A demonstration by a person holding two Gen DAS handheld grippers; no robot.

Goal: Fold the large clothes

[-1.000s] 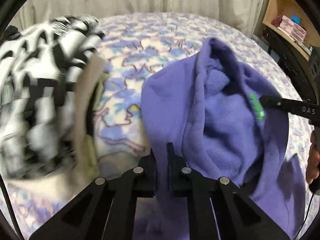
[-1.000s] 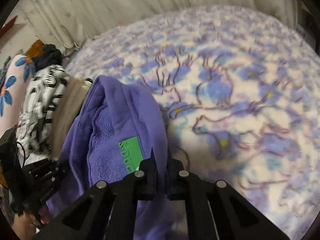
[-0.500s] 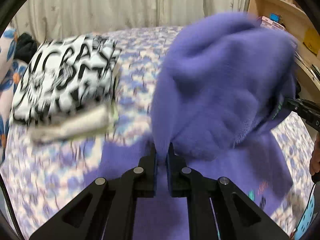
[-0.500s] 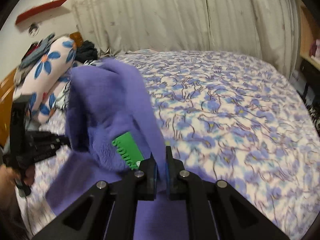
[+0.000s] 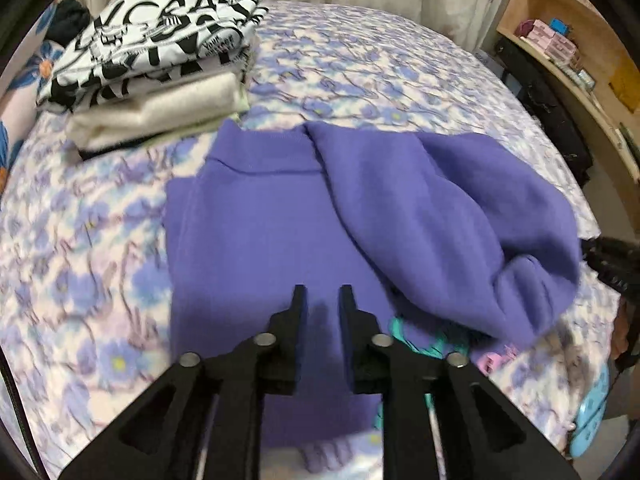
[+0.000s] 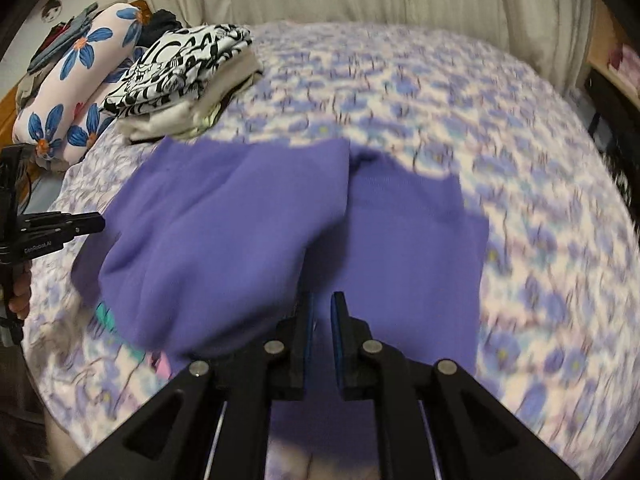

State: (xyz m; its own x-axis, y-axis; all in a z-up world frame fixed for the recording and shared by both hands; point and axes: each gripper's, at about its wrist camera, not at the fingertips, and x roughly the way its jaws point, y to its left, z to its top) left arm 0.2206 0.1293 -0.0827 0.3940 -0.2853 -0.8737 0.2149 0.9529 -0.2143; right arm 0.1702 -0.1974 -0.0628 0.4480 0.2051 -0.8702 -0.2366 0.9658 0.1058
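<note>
purple sweatshirt (image 5: pixel 256 236) flat | left gripper (image 5: pixel 322 294) fingers opening, empty | right gripper (image 6: pixel 322 300) angled down, fingers released

Left tool (image 5: pixel 322 294), right tool (image 6: pixel 321 300): matte black, triangular cutouts, silver screws; right pads blue-edged.

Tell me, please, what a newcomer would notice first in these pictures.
First, the purple sweatshirt spread on the flowered bedspread, one part bunched toward the right. Behind it, at the far left, a stack of folded clothes with a black-and-white print on top. The left gripper is opening with nothing between its jaws.
</note>
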